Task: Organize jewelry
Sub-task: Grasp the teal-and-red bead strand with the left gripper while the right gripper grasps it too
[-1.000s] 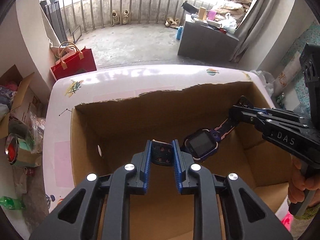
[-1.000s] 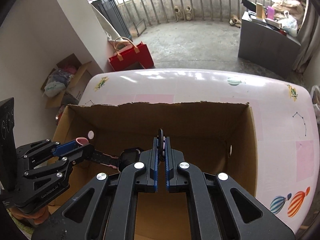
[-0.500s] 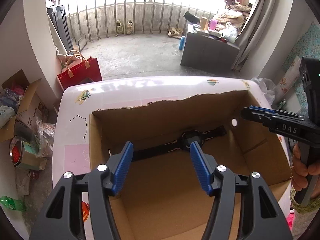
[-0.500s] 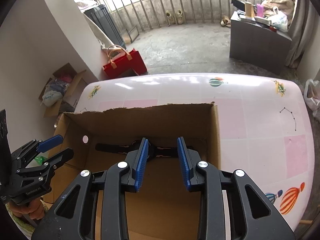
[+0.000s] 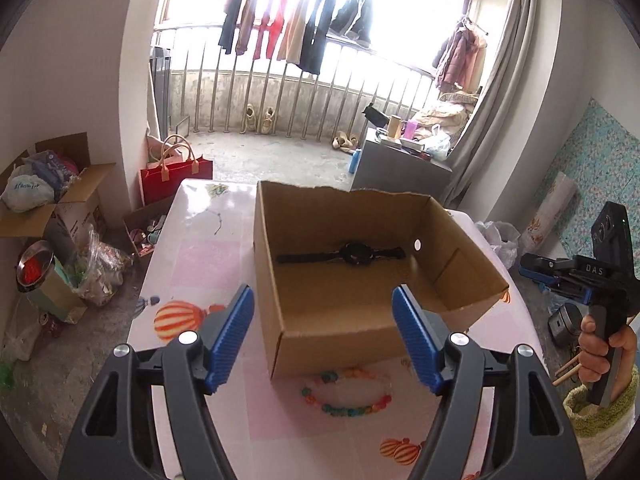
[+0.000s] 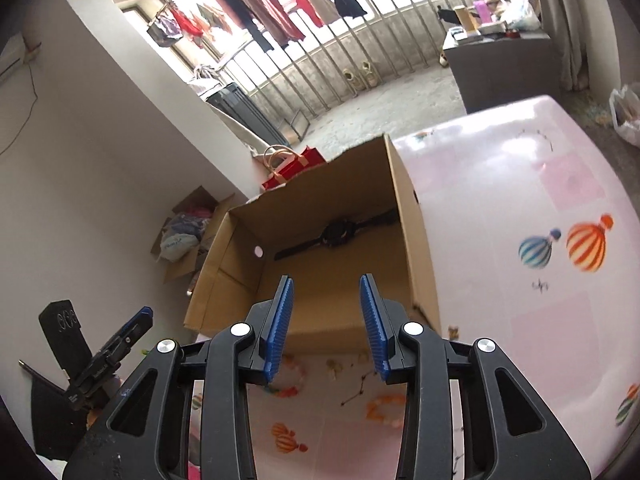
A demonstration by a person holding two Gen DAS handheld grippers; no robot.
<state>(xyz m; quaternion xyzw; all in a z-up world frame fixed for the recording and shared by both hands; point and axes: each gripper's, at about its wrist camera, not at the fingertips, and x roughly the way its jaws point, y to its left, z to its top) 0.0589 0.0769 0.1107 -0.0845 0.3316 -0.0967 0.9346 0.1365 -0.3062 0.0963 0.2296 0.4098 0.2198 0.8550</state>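
One cardboard box stands open on the pink tabletop, and one watch lies flat inside it, along the far wall. The watch is dark, with a round-looking face in the middle and its two strap halves stretched out straight to either side. Its face is too small to read.

In front of the box, on the tabletop, lies one bead bracelet in a loose ring of green, orange and red beads, a little blurred. The right wrist view shows blurred pale beads in front of the box too; how many pieces they make cannot be told.

Two grippers are in view. The left gripper has just been opening: its blue fingers stand wide apart with nothing between them. The right gripper has also just been opening; its fingers stand at a narrower gap, empty as well. A hand holds the right gripper's handle beside the tabletop.
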